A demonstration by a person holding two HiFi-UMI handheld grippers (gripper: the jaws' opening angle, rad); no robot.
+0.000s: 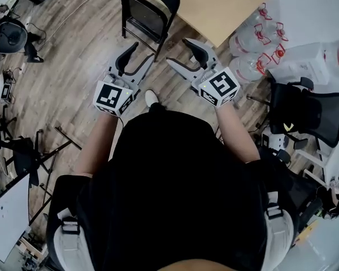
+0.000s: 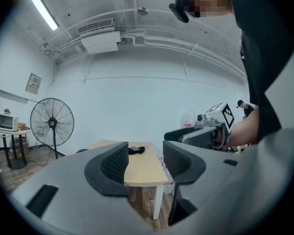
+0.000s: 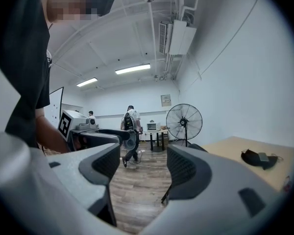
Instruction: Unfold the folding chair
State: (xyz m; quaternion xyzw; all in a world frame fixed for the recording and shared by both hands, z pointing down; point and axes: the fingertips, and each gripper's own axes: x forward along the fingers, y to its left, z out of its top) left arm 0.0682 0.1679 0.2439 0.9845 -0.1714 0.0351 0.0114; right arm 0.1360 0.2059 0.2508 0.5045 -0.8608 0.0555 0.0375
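Folding chair: black, on the wood floor straight ahead of both grippers, just beside the corner of the wooden table. Stands on its legs, long axis upright, broad side turned to the grippers. Seat folded or down: cannot tell from above.

Writing: only black-and-white square markers on the gripper cubes.

Left gripper: held level on an outstretched bare forearm, pointing ahead at the chair. Jaws slightly parted, nothing between them.

Right gripper: alongside it and near, angled a little inward. Jaws apart, empty. Neither touches the chair
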